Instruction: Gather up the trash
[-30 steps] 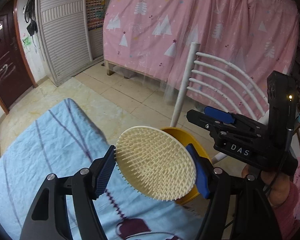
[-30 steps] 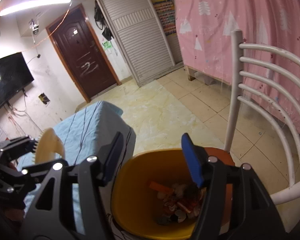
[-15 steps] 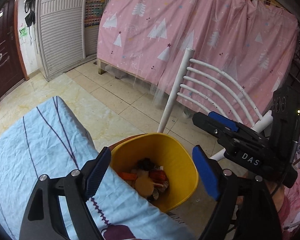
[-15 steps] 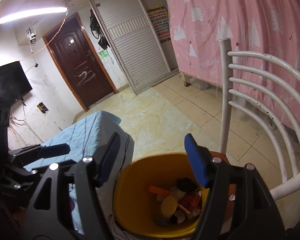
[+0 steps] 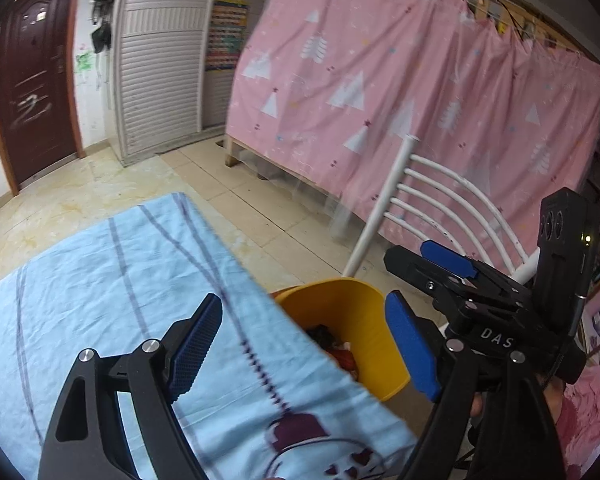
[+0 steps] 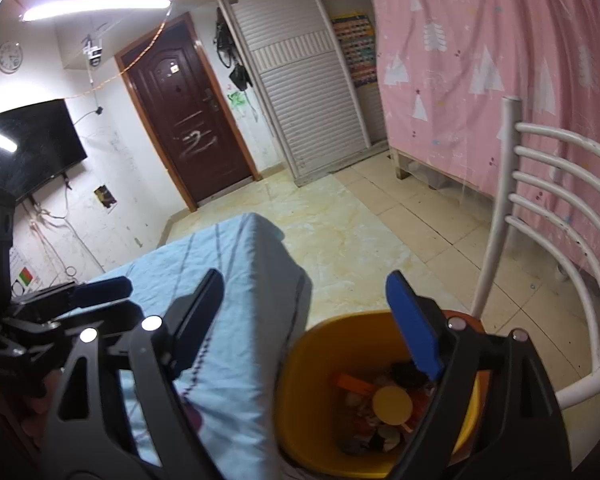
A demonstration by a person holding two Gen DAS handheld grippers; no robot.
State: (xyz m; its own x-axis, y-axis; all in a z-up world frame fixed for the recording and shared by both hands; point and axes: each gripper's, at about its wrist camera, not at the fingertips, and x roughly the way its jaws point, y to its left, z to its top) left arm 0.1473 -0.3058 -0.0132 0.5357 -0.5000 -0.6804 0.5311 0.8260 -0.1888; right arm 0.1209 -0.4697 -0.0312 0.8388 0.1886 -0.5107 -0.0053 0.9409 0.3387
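Note:
A yellow trash bin (image 6: 340, 336) stands beside the table's edge, with mixed trash inside and a round cream brush (image 6: 392, 399) lying on top. In the left wrist view the bin (image 5: 352, 316) shows just past the blue cloth. My left gripper (image 5: 304, 344) is open and empty over the cloth-covered table (image 5: 100, 280), near its edge. My right gripper (image 6: 308, 332) is open and empty, above the bin and the table corner. The right gripper also shows in the left wrist view (image 5: 452, 268), and the left gripper in the right wrist view (image 6: 96, 288).
A white slatted chair (image 6: 540, 200) stands right behind the bin. A pink curtain (image 5: 400, 80) hangs behind the chair. Tiled floor (image 6: 360, 232), a dark door (image 6: 188, 120) and a white shutter cupboard (image 6: 300, 80) lie beyond the light blue tablecloth (image 6: 228, 264).
My left gripper opened and let go of the cream brush, which fell into the yellow bin. The left gripper then drew back over the table. The right gripper rose slightly.

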